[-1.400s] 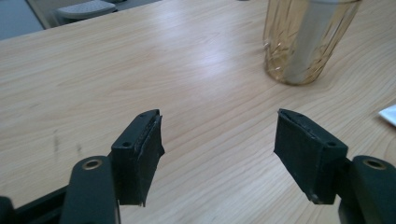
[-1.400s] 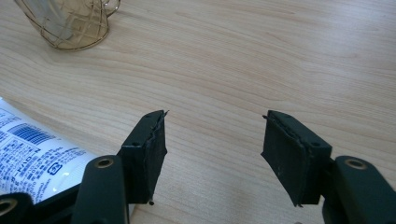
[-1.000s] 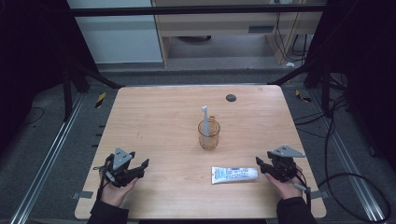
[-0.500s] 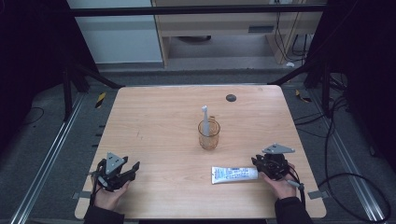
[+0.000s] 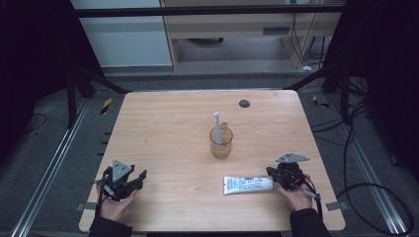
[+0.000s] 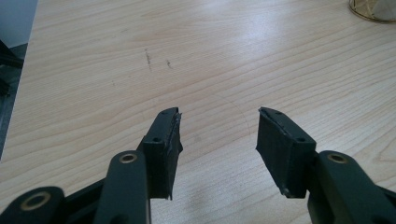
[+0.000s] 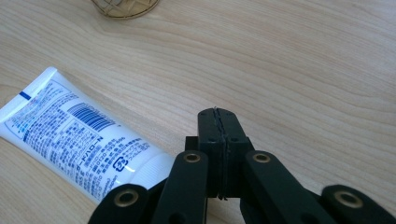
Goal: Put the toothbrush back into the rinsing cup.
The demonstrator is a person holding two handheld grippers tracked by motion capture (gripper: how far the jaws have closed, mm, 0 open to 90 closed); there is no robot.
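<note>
Toothpaste tube (image 5: 248,184): white with blue print, lying flat near the front right of the tabletop (image 5: 173,128), pale wood. Amber glass (image 5: 221,142) with a white toothbrush (image 5: 217,126) stands at centre; dark floor with cables surrounds. Right gripper (image 7: 218,114): jaws have just closed fully together, nothing between them, tube just beside them. Left gripper (image 6: 219,119): jaws apart, narrowed slightly, empty over bare wood at front left.
</note>
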